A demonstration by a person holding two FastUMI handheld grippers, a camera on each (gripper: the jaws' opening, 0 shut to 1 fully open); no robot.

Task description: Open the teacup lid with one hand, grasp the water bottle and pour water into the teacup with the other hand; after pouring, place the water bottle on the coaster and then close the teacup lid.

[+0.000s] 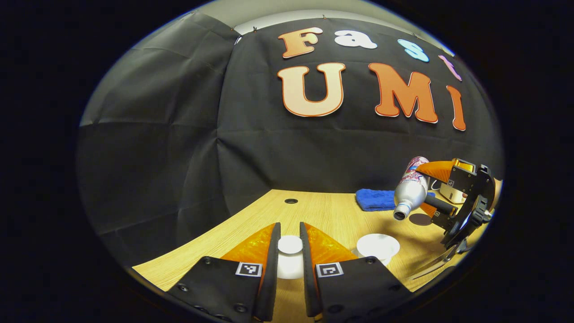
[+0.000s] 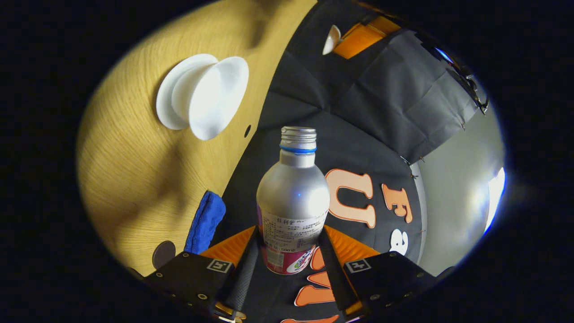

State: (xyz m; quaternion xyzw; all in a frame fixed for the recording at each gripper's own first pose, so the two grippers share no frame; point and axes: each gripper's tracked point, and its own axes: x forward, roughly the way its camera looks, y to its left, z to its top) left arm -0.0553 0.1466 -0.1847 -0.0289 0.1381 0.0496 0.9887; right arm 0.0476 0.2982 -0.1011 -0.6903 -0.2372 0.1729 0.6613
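My left gripper [image 1: 290, 229] is shut on the white teacup lid [image 1: 289, 251], held above the wooden table [image 1: 323, 215]. The open white teacup [image 1: 378, 246] stands on its saucer just to the right of it. In the right gripper view my right gripper [image 2: 289, 235] is shut on a silver water bottle [image 2: 293, 193] with no cap. In the left gripper view that bottle [image 1: 411, 188] is tilted, its mouth pointing down and left, above and right of the cup. No water stream is visible. The teacup [image 2: 204, 96] also appears upper left in the right gripper view, and the lid [image 2: 332, 39] at the top.
A dark round coaster [image 1: 420, 219] lies on the table behind the bottle, beside a folded blue cloth [image 1: 374, 199]. A small round hole [image 1: 291, 201] sits in the tabletop near the back wall. In the right gripper view the coaster [image 2: 163, 253] and cloth [image 2: 205, 222] lie lower left.
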